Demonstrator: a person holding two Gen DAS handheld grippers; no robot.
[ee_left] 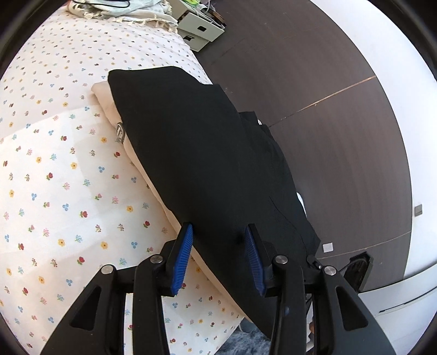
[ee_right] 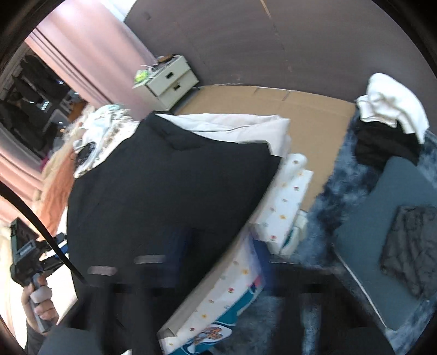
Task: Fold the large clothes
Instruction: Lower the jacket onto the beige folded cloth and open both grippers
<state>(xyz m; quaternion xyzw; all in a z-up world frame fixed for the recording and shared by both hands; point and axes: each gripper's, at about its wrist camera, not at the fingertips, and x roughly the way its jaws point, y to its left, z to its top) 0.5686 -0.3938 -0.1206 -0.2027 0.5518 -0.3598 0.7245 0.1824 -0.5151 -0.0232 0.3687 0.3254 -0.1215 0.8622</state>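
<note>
A folded black garment [ee_left: 196, 153] lies on top of a folded cream garment [ee_left: 109, 106] at the right edge of the flowered bed [ee_left: 54, 169]. My left gripper [ee_left: 218, 240] is open, its blue pads [ee_left: 183, 254] on either side of the black garment's near end. In the right wrist view the black garment [ee_right: 169, 185] fills the middle, over a white folded piece [ee_right: 245, 128]. My right gripper is motion-blurred at the bottom of its view [ee_right: 213, 273]; its jaws cannot be read. The left gripper shows at the lower left of the right wrist view [ee_right: 58, 245], held in a hand.
A cream bedside drawer unit [ee_left: 199, 30] stands beyond the bed; it also shows in the right wrist view [ee_right: 172, 79]. A heap of clothes [ee_left: 114, 11] lies at the bed's far end. Cardboard [ee_right: 314, 123], a blue shaggy rug [ee_right: 341, 191] and white and black clothes [ee_right: 387, 128] lie on the floor right of the bed.
</note>
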